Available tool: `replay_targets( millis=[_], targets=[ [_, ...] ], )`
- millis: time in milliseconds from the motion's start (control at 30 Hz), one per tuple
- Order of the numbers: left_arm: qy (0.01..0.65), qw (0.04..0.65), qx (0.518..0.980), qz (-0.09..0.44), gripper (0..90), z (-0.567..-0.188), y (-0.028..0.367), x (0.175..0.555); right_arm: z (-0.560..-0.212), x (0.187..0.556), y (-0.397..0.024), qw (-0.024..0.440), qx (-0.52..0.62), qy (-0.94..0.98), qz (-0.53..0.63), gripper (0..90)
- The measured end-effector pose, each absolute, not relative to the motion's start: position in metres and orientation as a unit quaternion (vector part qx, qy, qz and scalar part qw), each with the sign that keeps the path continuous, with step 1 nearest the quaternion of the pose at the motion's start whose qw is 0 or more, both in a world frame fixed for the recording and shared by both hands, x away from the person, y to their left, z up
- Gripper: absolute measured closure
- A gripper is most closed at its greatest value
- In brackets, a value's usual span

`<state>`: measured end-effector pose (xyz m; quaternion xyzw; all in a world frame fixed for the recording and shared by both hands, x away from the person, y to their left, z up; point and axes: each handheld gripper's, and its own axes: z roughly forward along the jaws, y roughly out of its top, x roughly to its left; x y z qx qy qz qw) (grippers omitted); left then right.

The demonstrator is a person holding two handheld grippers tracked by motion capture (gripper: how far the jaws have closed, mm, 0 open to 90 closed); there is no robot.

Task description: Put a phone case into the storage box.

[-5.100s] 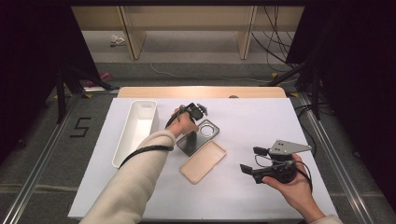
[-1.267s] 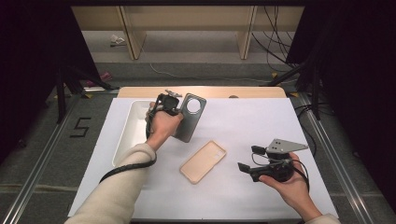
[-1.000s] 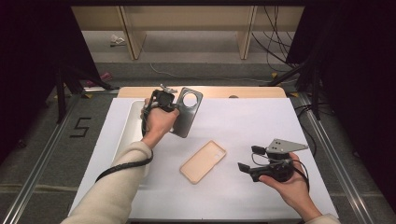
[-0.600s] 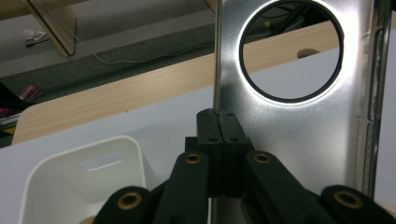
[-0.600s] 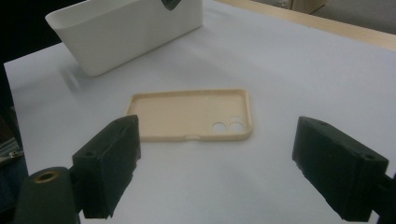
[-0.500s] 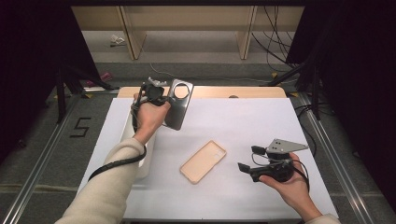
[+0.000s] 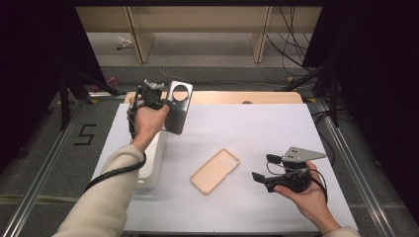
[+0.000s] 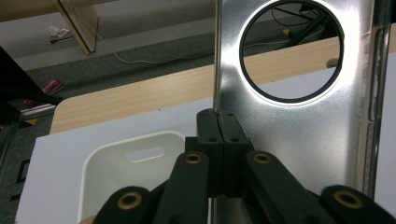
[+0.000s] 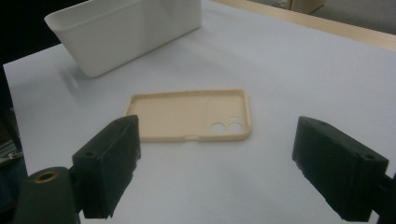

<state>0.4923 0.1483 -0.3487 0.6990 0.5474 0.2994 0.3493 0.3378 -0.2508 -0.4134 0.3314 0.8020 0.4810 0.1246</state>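
Observation:
My left gripper (image 7: 165,102) is shut on the edge of a silver-grey phone case (image 7: 177,106) with a large round camera hole, held upright in the air above the far end of the white bin (image 7: 150,163). In the left gripper view the two jaws pinch the case (image 8: 299,135) edge together, with the bin (image 8: 116,177) below them. A beige phone case (image 7: 215,171) lies open side up at the middle of the white mat. My right gripper (image 7: 264,167) rests low at the right, open, pointing at the beige case (image 9: 191,116) with nothing between its pads.
The white mat (image 7: 257,128) covers the table, with a wooden strip (image 7: 237,97) along its far edge. The long white bin (image 9: 126,32) stands along the left side. Beyond the table are shelf legs and cables on the floor.
My left hand has lifted the grey case off the mat beside the beige case and carried it to the far left, over the bin's end. The right gripper has stayed put.

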Motion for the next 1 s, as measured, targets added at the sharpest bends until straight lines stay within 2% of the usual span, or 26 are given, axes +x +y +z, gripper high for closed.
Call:
replay_targets(
  millis=[1000],
  targets=[
    [0.571,0.346,0.673,0.316,89.0,-0.347,0.182,0.493,-0.413,0.338,-0.251,0.125,0.332,0.802,0.481,16.0]
  ],
)
